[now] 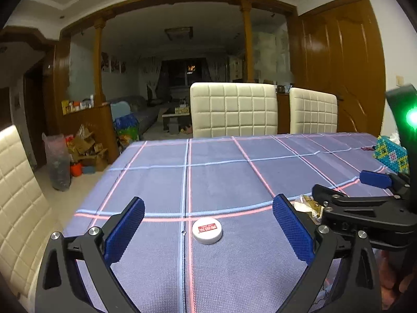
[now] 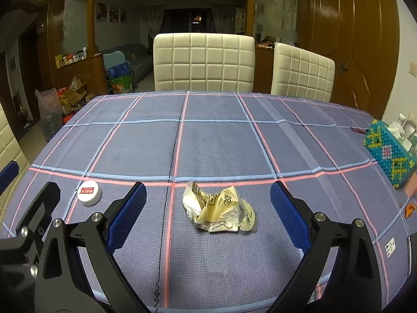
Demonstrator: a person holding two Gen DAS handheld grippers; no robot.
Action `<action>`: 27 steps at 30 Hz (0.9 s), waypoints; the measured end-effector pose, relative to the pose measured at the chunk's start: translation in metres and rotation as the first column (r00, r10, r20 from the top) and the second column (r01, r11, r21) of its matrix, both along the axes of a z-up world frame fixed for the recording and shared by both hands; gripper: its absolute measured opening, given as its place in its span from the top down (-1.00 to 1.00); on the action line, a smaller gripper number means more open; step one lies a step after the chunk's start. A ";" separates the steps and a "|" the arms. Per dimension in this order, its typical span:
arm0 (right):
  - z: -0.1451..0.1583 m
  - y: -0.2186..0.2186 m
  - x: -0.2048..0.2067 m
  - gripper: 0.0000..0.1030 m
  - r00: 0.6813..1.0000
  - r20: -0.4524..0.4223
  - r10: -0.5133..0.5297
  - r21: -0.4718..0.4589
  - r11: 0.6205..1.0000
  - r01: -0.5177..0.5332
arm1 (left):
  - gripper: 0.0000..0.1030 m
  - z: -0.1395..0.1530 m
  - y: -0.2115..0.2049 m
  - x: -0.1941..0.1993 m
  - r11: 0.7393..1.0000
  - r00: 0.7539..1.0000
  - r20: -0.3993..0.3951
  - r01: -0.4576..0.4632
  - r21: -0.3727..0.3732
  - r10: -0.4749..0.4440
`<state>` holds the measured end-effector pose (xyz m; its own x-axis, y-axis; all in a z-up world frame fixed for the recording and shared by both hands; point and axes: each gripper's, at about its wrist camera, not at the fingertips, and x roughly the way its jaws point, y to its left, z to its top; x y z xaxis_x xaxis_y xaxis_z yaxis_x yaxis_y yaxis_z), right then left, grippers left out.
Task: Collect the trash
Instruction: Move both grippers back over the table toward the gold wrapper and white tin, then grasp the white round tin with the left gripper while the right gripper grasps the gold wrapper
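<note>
A padded cream chair (image 1: 18, 195) with square-quilted upholstery stands at the desk's left edge. The desk (image 2: 216, 143) wears a woven blue-grey cloth crossed by pink and pale-blue lines; its near-left corner rounds off toward the tiled floor.

The left gripper (image 1: 208, 230) is released — its ribbed blue pads stand wide apart with nothing pressed between them. A cap (image 1: 207, 230), a low white plastic disc with a red label, lies flat on the cloth in the gap, clear of both pads. In the right wrist view the cap (image 2: 90, 192) sits just left of the right gripper's left finger.

The right gripper (image 2: 208, 214) is likewise released, pads spread. Between them, touching neither, lies the wrapper (image 2: 217, 210) — crumpled cream film, glossy, with dark print, slumped in loose folds just below a pink line. From the left wrist view only a scrap of the wrapper (image 1: 308, 204) shows behind the left gripper's right finger, with the right gripper's black frame beside it.

Beyond both things the cloth runs open to the far edge, where two more quilted chairs (image 2: 204, 62) stand close. At the right edge sits a beaded box (image 2: 391, 154), teal and yellow, bumpy in texture, well apart from the wrapper.
</note>
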<state>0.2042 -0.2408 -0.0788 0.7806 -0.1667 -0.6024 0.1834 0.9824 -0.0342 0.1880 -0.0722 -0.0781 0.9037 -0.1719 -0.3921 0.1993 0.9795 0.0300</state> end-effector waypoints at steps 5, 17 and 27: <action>-0.004 -0.004 0.004 -0.84 1.000 -0.021 -0.014 0.010 1.000 0.014 | -0.87 -0.001 -0.002 0.004 0.999 0.999 -0.026 0.040 -0.003 -0.040; -0.041 -0.023 0.041 -0.84 0.979 -0.201 -0.033 0.071 0.996 0.048 | -0.87 -0.034 -0.004 0.067 1.000 0.931 -0.364 0.014 0.014 -0.008; -0.057 -0.019 0.057 -0.36 0.959 -0.284 -0.011 0.081 0.996 0.035 | -0.27 -0.058 -0.004 0.100 0.997 0.871 -0.487 -0.042 0.060 0.066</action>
